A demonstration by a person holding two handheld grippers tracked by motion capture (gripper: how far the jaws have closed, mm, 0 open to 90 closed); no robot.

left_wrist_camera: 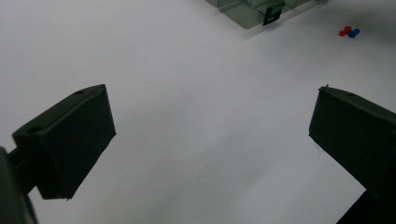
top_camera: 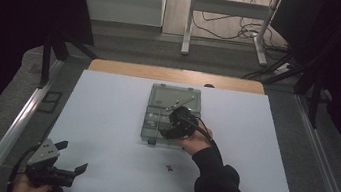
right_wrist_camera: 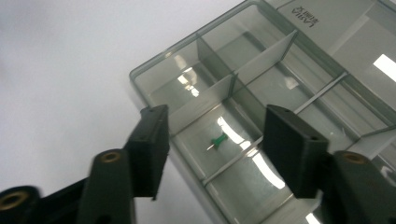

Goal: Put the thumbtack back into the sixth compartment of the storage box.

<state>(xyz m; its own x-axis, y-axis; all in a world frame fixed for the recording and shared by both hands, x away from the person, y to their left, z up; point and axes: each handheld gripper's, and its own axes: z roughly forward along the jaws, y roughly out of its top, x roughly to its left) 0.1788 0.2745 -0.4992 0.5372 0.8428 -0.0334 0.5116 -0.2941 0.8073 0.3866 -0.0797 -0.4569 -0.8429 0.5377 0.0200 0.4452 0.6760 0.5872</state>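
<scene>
The right gripper (right_wrist_camera: pixel 212 140) is held over the clear compartment box (top_camera: pixel 173 115) near the middle of the white table (top_camera: pixel 105 117), its jaws parted with nothing clamped between them. A green pushpin (right_wrist_camera: pixel 218 140) is seen lying on the floor of one compartment, apart from both pads. In the high view the box's near right part is covered by the hand. The left gripper (top_camera: pixel 69 157) is kept wide open and empty at the near left corner. A red pushpin (left_wrist_camera: pixel 345 31) and a blue pushpin (left_wrist_camera: pixel 354 33) lie touching near the near edge; their pins are too small to make out.

a green pushpin (right_wrist_camera: pixel 217 140) in the clear grey box (right_wrist_camera: pixel 154 79), red pin (left_wrist_camera: pixel 345 31) and blue pin (left_wrist_camera: pixel 354 33) on white table (left_wrist_camera: pixel 187 116).
</scene>
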